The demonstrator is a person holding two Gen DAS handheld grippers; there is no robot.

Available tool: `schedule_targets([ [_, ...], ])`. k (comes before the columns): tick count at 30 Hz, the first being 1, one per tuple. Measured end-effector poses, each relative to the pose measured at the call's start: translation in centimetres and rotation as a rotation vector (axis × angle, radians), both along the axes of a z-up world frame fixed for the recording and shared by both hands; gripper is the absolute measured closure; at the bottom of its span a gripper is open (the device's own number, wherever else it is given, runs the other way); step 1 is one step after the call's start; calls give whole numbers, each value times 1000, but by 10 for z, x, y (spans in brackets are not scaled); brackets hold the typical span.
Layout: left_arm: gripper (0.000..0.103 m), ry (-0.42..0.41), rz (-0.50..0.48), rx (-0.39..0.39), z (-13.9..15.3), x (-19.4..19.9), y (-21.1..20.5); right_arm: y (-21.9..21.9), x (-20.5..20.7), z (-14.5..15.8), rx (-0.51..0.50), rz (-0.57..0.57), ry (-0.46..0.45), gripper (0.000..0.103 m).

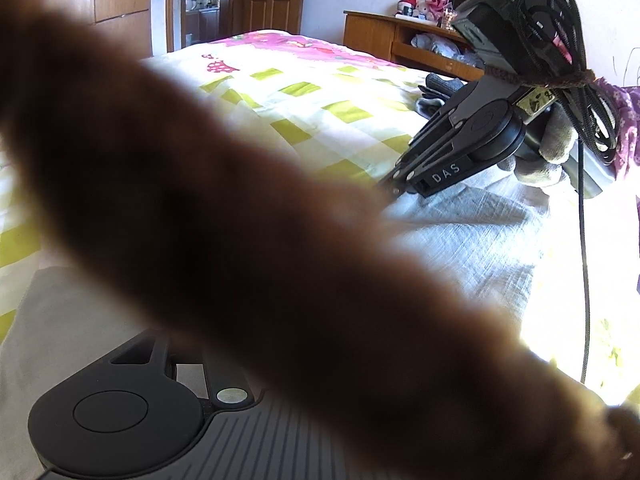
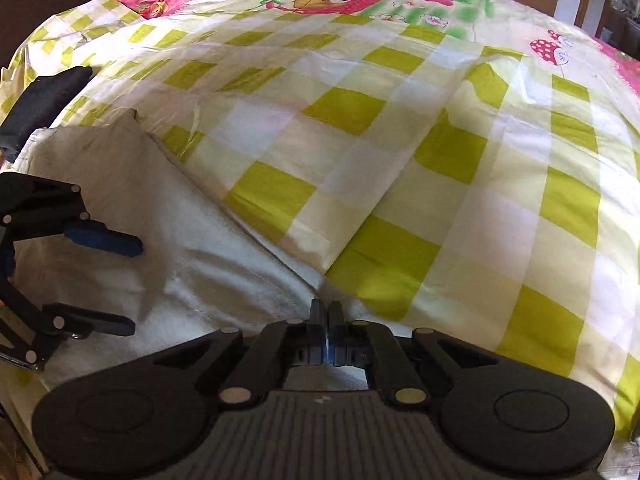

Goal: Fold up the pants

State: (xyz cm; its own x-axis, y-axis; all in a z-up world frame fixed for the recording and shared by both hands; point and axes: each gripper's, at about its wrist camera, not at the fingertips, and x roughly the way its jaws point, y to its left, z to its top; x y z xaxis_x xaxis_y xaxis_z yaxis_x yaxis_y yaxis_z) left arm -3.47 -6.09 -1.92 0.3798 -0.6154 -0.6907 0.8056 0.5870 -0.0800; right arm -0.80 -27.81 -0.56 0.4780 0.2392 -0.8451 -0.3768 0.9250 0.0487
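Two grippers work over pale pants (image 2: 132, 216) spread on a bed with a green-and-white checked cover (image 2: 400, 152). The right gripper (image 2: 325, 316) sits with its fingers pressed together at the pants' diagonal edge, where the cloth meets the cover; whether cloth is pinched between them cannot be told. The left gripper (image 2: 122, 284), seen from the right wrist camera, hovers over the pants with its fingers apart, nothing between them. A dark folded cloth (image 2: 44, 104) lies near the pants' far corner, at the left edge of the bed. Beyond the pants' edge the cover stretches broad and bare up to its pink printed border.

From the left wrist camera a blurred brown band (image 1: 248, 232) blocks most of the frame, hiding that gripper's fingers. Past it the right gripper (image 1: 394, 188) touches down on the pants (image 1: 472, 232), and a wooden cabinet (image 1: 372, 36) stands behind the bed.
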Motion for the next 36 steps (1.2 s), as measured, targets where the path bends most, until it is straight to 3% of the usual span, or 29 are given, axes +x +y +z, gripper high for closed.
schedule_targets([
  [6,49,-6,12,0,2,-2,-2,-4,6,30,26,-72,-112,85],
  [10,49,-8,11,45,-7,-5,-6,12,13,13,-69,-65,-99,85],
  [17,48,-15,11,45,0,-4,-7,5,-1,9,-22,-52,-96,85],
  [20,48,-5,23,28,2,-1,-5,-4,-13,16,25,23,-96,74],
  [23,48,0,25,17,2,-1,-5,-3,-20,11,-12,101,-87,58],
  [24,48,4,25,13,1,0,-6,-1,-19,7,-29,119,-79,57],
  [33,48,17,5,22,-3,2,-13,13,-2,-10,-103,220,-60,57],
  [34,48,16,6,26,-3,2,-14,15,-2,-10,-105,222,-63,63],
  [35,48,13,7,31,-3,2,-15,17,-3,-10,-93,231,-49,80],
  [36,48,13,7,37,-3,2,-15,20,-5,-10,-94,231,-45,81],
])
